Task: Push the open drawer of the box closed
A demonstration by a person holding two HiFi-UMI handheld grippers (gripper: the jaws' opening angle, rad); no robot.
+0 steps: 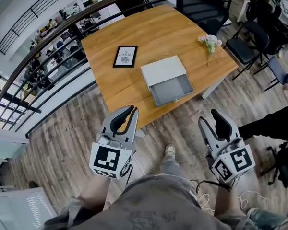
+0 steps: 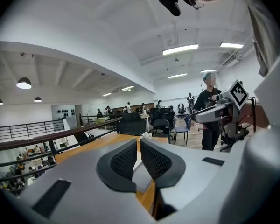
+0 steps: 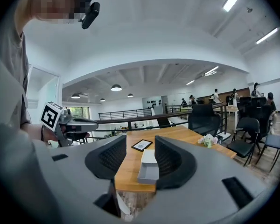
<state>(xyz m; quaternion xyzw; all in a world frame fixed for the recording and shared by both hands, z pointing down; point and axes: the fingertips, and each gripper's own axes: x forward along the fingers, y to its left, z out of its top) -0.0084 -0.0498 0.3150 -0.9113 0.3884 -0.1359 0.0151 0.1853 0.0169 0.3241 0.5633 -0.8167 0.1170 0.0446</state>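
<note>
both grippers are held level, short of the box [image 1: 162, 70] and off the near edge of its table [image 1: 134, 28], pointing at it. the left gripper [image 1: 133, 110] is clenched on nothing, and the right gripper [image 1: 209, 117] is spread wide and empty. the drawer [image 1: 173, 89] juts from the box toward them. only the right gripper view frames it between the jaws.
</note>
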